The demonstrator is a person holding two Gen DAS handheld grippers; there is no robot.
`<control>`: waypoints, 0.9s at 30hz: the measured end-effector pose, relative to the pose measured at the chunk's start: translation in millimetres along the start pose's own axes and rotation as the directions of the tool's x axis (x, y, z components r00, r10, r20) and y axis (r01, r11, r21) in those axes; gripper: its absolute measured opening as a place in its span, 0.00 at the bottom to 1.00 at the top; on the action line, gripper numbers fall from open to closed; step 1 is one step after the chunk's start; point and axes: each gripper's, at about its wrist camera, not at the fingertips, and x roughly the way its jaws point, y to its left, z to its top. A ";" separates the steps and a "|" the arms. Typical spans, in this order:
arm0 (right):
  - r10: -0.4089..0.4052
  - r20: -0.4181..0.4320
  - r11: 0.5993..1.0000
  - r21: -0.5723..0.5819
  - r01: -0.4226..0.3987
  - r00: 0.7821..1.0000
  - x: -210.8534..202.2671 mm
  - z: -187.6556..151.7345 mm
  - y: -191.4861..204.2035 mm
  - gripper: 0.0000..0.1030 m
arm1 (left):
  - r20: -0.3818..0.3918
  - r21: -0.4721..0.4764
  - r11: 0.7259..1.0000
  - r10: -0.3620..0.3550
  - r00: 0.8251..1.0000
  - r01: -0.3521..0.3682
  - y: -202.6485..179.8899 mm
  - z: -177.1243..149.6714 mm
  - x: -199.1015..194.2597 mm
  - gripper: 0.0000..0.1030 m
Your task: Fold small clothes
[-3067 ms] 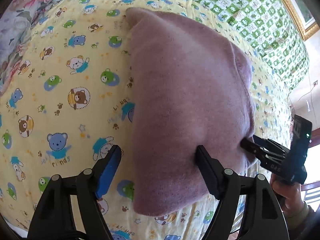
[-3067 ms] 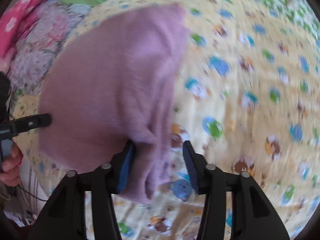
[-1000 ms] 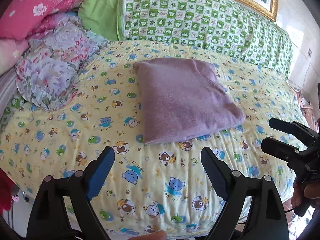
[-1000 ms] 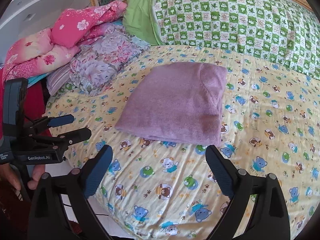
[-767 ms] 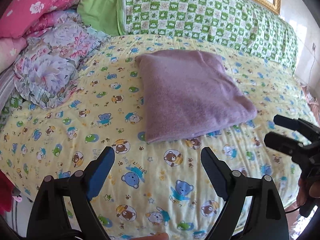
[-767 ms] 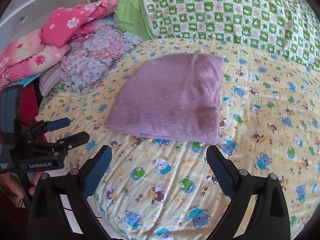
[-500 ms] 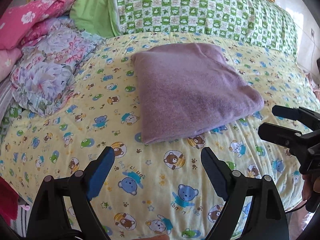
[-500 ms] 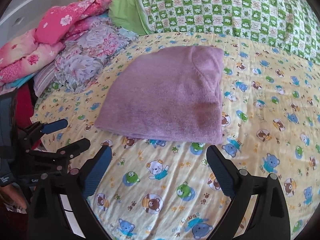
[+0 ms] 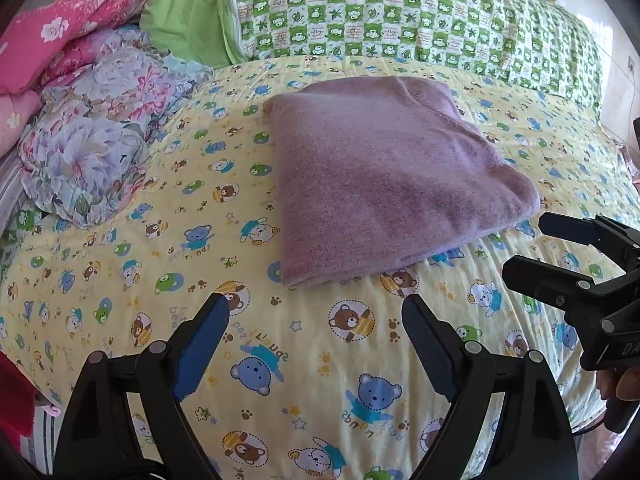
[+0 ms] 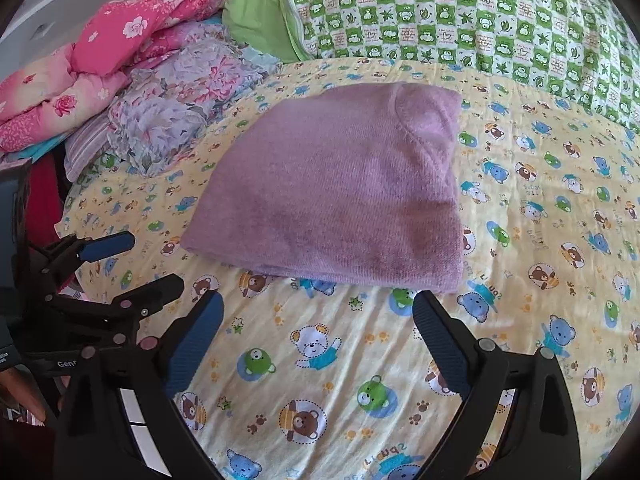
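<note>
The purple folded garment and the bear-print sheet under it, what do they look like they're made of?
The purple folded garment looks like a soft knit, perhaps wool or fleece: fine ribbed rows and a fuzzy, matte nap show across its top, with a stitched seam near one corner. The bear-print sheet looks like thin woven cotton, smooth and matte, creasing in fine wrinkles. Neither fibre can be confirmed by sight.

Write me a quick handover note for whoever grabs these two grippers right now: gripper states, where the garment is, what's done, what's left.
Left gripper: open, empty, above the bear-print sheet, short of the garment.
Right gripper: open, empty, likewise short of it.
Purple garment: lies folded into a compact rectangle mid-bed, touching neither gripper.
Done: this piece looks folded.
Left: probably only setting it aside; no other small clothes to fold are visible.
</note>
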 end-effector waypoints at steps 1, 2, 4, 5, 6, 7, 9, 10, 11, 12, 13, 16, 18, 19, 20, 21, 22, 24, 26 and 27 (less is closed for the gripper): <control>-0.001 0.000 1.000 0.002 0.001 1.000 0.4 0.2 -0.5 0.93 | -0.002 -0.004 1.000 -0.001 1.000 0.001 0.3 -0.1 0.3 0.86; -0.002 0.000 1.000 0.003 0.002 1.000 0.6 0.2 -1.0 0.93 | -0.003 -0.007 1.000 -0.002 1.000 0.002 0.9 0.3 0.9 0.86; -0.001 0.000 1.000 0.007 0.001 1.000 1.2 0.5 -2.0 0.93 | -0.006 -0.011 1.000 0.000 1.000 0.000 0.7 0.6 1.6 0.86; -0.001 -0.002 1.000 0.008 0.001 1.000 1.5 0.6 -2.2 0.93 | -0.007 -0.014 1.000 0.001 1.000 -0.001 0.1 0.2 1.5 0.86; -0.002 -0.002 1.000 0.008 0.002 1.000 1.4 0.6 -2.4 0.93 | -0.009 -0.016 1.000 0.000 1.000 0.000 0.1 0.2 1.8 0.86; 0.000 -0.004 1.000 0.009 0.000 1.000 1.7 0.6 -2.1 0.93 | -0.009 -0.018 1.000 0.001 1.000 -0.001 0.1 0.2 1.9 0.86; 0.000 -0.005 1.000 0.007 0.000 1.000 2.3 0.6 -2.0 0.93 | -0.011 -0.023 1.000 0.000 1.000 -0.001 -0.2 0.0 1.8 0.86; 0.001 -0.006 1.000 0.006 -0.001 1.000 2.6 0.6 -1.5 0.93 | -0.012 -0.024 1.000 0.000 1.000 0.000 -0.6 -0.3 1.9 0.86; 0.006 -0.007 1.000 0.007 -0.006 1.000 2.7 0.5 -1.3 0.93 | -0.013 -0.025 1.000 0.001 1.000 -0.001 -1.1 -0.6 1.6 0.86; 0.006 -0.010 1.000 0.005 -0.006 1.000 3.1 0.4 -1.7 0.93 | -0.012 -0.026 1.000 0.000 1.000 0.000 -1.0 -0.6 1.6 0.86; 0.005 -0.011 1.000 0.004 -0.005 1.000 3.4 0.1 -1.0 0.93 | -0.013 -0.026 1.000 -0.001 1.000 0.001 -0.9 -0.5 1.7 0.86; 0.007 -0.013 1.000 -0.003 -0.007 1.000 3.8 0.1 1.0 0.93 | -0.014 -0.027 1.000 -0.004 1.000 0.004 -1.9 -0.6 2.3 0.86; 0.006 -0.015 1.000 -0.006 -0.006 1.000 4.4 0.4 1.4 0.93 | -0.015 -0.026 1.000 -0.003 1.000 0.002 -2.8 -1.0 2.4 0.86; 0.006 -0.015 1.000 -0.007 -0.006 1.000 4.6 0.6 1.7 0.93 | -0.015 -0.028 1.000 -0.005 1.000 0.005 -2.8 -1.1 2.3 0.86; 0.007 -0.015 1.000 -0.007 -0.007 1.000 4.6 0.7 2.1 0.93 | -0.016 -0.029 1.000 -0.005 1.000 0.005 -2.8 -1.1 2.6 0.86; 0.007 -0.015 1.000 -0.007 -0.008 1.000 4.9 0.9 2.5 0.93 | -0.017 -0.029 1.000 -0.005 1.000 0.005 -3.0 -1.3 2.9 0.86; 0.005 -0.015 1.000 -0.009 -0.006 1.000 5.2 1.1 2.6 0.93 | -0.017 -0.029 1.000 -0.006 1.000 0.005 -3.0 -1.4 3.0 0.86; 0.008 -0.015 1.000 -0.009 -0.008 1.000 5.3 1.4 2.6 0.93 | -0.018 -0.030 1.000 -0.006 1.000 0.006 -3.3 -1.7 2.9 0.86; 0.008 -0.015 1.000 -0.011 -0.008 1.000 5.7 1.7 3.3 0.93 | -0.020 -0.032 0.999 -0.006 1.000 0.006 -2.6 -1.7 3.4 0.86; 0.008 -0.015 1.000 -0.010 -0.008 1.000 5.6 1.5 3.4 0.93 | -0.021 -0.032 0.999 -0.007 1.000 0.006 -1.7 -1.3 4.0 0.86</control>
